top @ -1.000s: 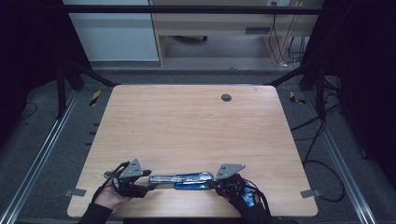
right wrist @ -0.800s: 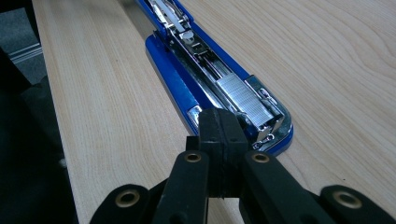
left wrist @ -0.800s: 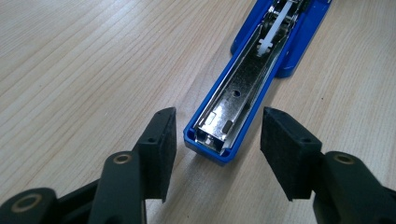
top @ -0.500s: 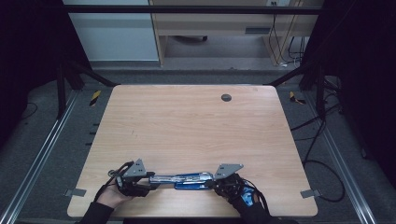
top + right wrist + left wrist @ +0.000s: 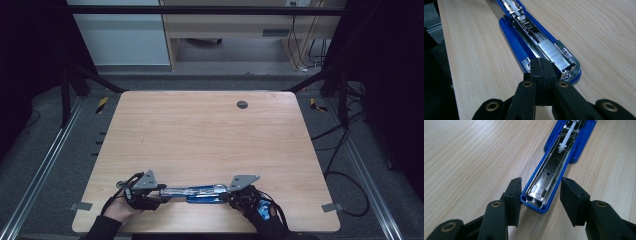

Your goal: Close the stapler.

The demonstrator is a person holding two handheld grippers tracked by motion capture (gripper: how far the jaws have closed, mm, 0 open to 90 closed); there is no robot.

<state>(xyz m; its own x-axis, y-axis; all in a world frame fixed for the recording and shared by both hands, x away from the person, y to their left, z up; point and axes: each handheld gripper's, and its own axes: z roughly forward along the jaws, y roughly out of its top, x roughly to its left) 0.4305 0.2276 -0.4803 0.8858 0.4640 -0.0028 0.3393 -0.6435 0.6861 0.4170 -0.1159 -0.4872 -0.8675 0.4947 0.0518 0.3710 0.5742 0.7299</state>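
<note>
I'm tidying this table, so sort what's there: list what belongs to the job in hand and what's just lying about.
In the job:
- stapler, swung open flat
- strip of staples in its tray
- left gripper, fingers open either side of the stapler's lid end
- right gripper, fingers shut at the staple end

Lying about:
- table with its round dark hole
- cables on the floor

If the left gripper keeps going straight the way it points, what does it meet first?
The left gripper stands open around the end of the blue stapler. Pushed on, it would probably slide along that open lid; whether either pad already touches is unclear.
</note>
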